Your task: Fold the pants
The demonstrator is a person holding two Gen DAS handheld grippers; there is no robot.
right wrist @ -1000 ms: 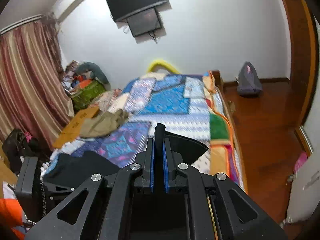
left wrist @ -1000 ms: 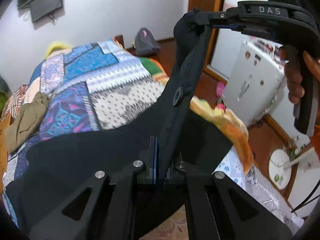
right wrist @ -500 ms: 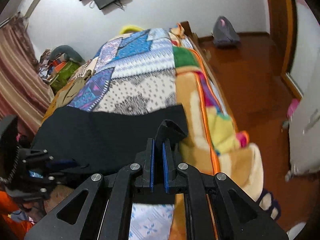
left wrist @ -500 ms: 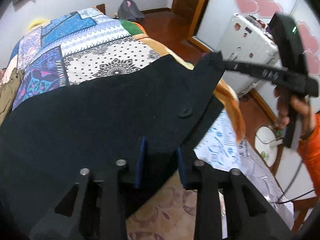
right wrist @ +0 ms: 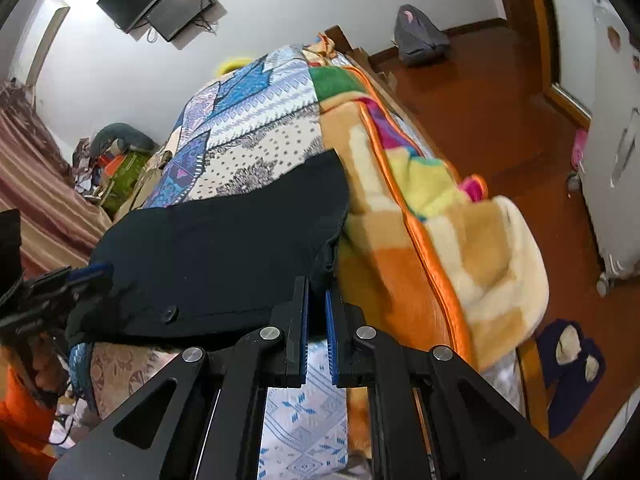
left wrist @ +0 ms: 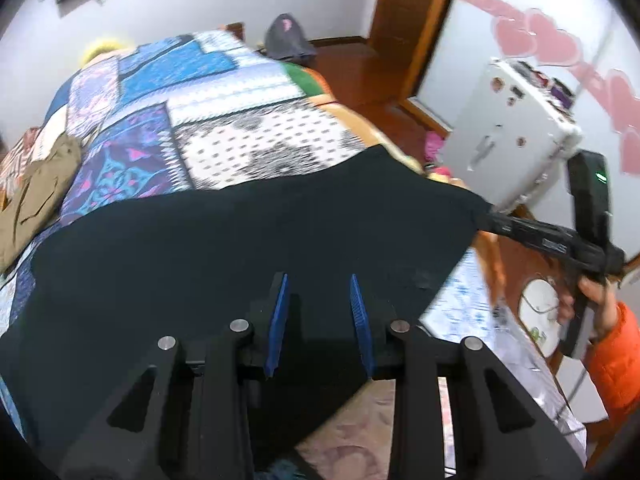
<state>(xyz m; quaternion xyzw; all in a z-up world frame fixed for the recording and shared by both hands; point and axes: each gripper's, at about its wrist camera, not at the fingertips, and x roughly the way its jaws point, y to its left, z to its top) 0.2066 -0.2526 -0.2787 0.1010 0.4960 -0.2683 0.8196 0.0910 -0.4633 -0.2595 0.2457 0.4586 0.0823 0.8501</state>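
Note:
Black pants [left wrist: 248,240] lie spread across the near end of the bed, on the patchwork quilt [left wrist: 192,92]. My left gripper [left wrist: 318,292] is open just above the waist edge, with nothing between its blue pads. My right gripper [right wrist: 316,300] is shut on the pants' corner [right wrist: 326,256] at the bed's right side. It also shows in the left wrist view [left wrist: 496,220], pinching that corner. The pants [right wrist: 224,248] show a waist button [right wrist: 170,313]. The left gripper [right wrist: 80,276] shows at the left edge of the right wrist view.
An olive garment [left wrist: 32,184] lies on the bed's left. A thick orange and yellow blanket [right wrist: 440,232] hangs over the bed's right side. A white fridge [left wrist: 508,136], a grey bag [left wrist: 286,38] and dark slippers [right wrist: 572,364] stand on the wooden floor.
The pants went from hanging lifted between both grippers to lying flat on the bed. My left gripper let go and opened. My right gripper lowered, still holding its corner.

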